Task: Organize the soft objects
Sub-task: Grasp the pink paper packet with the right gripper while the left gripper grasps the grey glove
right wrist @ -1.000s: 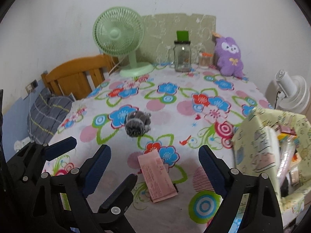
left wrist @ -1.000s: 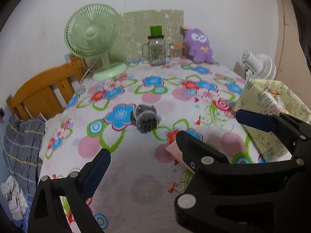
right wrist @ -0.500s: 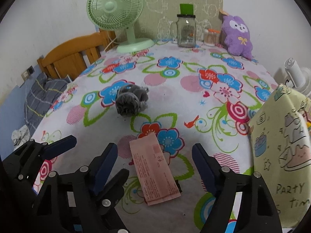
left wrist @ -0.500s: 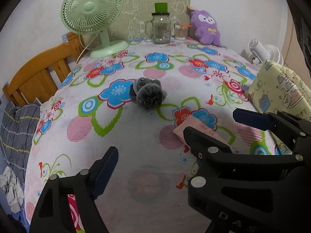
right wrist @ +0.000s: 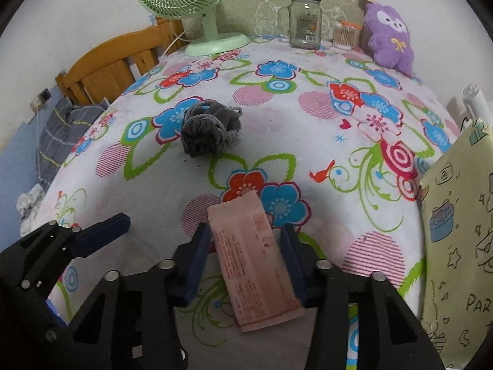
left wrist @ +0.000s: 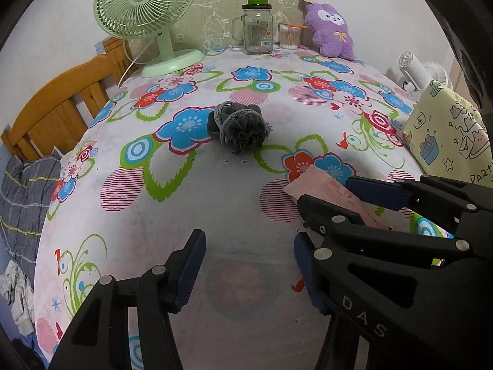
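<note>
Both handheld black tongs with blue pads have dropped lower and tipped further down toward the flower-printed tablecloth (right wrist: 323, 141) since a second ago, and both sets of jaws have narrowed and are closing now.

Right tongs (right wrist: 245, 257): a flat pink paper-wrapped soft packet (right wrist: 252, 259), which earlier lay ahead of the open jaws, now sits between them. Each blue pad stands right at a long edge of the packet. Whether the pads already press it cannot be told for sure; the packet lies flat on the cloth, not lifted.

Left tongs (left wrist: 246, 269): nothing sits between these jaws, only bare cloth. They hang just to the left of the right tongs, whose tips cross the right side of the left camera's view over the pink packet (left wrist: 320, 185).

Ahead of both tongs, well apart from them, a grey ruffled mesh bath pouf with a cord loop (right wrist: 209, 132) lies near the middle of the table. Far ahead, at the back edge, sits a purple plush toy (right wrist: 389, 38). Just to the right of the right tongs stands a pale yellow cartoon-printed gift bag (right wrist: 456, 246).

Judging from this, the packet is being gripped first, probably to go into the bag; the pouf and plush remain unsorted.
</note>
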